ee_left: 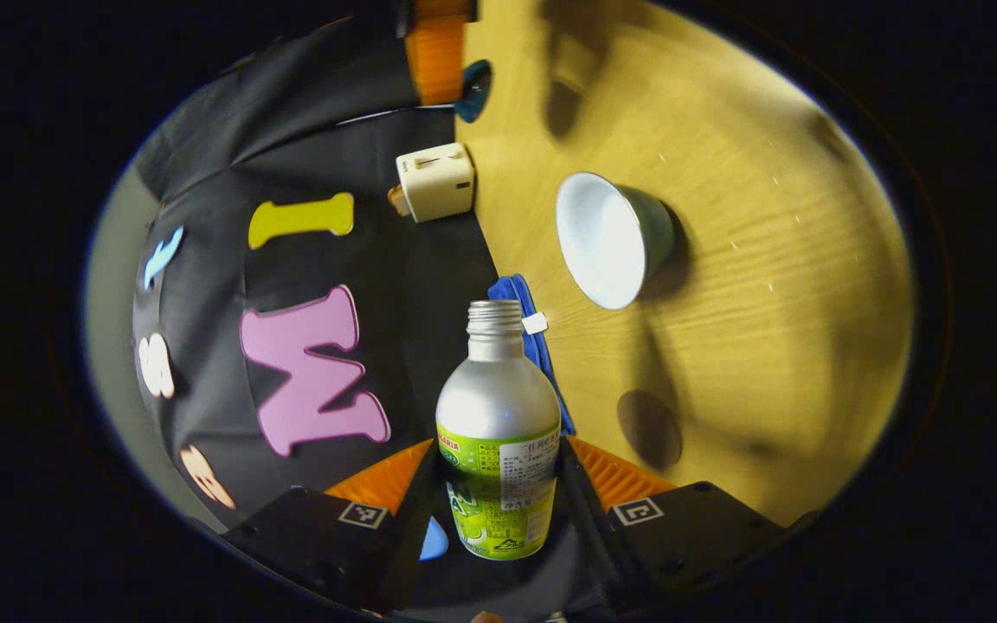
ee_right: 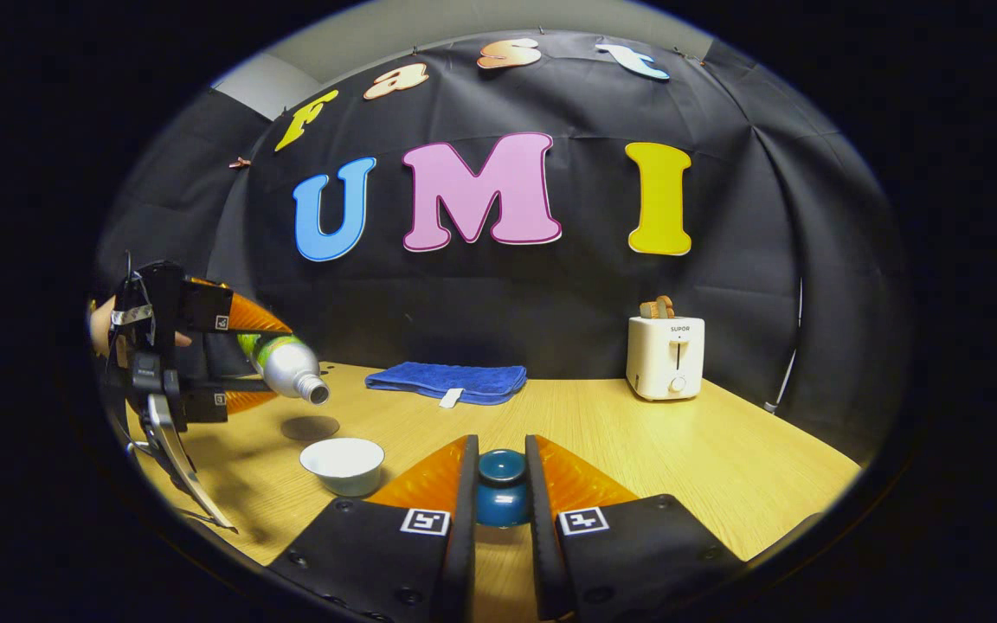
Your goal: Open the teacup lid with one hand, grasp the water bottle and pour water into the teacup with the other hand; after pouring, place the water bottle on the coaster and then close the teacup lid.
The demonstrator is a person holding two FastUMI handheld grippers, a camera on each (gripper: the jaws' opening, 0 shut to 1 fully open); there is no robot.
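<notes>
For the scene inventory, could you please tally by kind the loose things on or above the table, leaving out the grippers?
Bottle, held tilted in the left gripper: 1
Teacup, open: 1
Teacup lid, in the right gripper: 1
Coaster: 1
Blue cloth: 1
Toaster: 1
Total: 6

The bottle (ee_right: 286, 365) is silver with a green label and no cap, held tipped nearly level above the tabletop, its open mouth pointing at the cup. The cup (ee_right: 344, 465), white inside and greenish outside, stands upright and uncovered below it. The dark teal lid (ee_right: 501, 490) is lifted off, right of the cup.
</notes>
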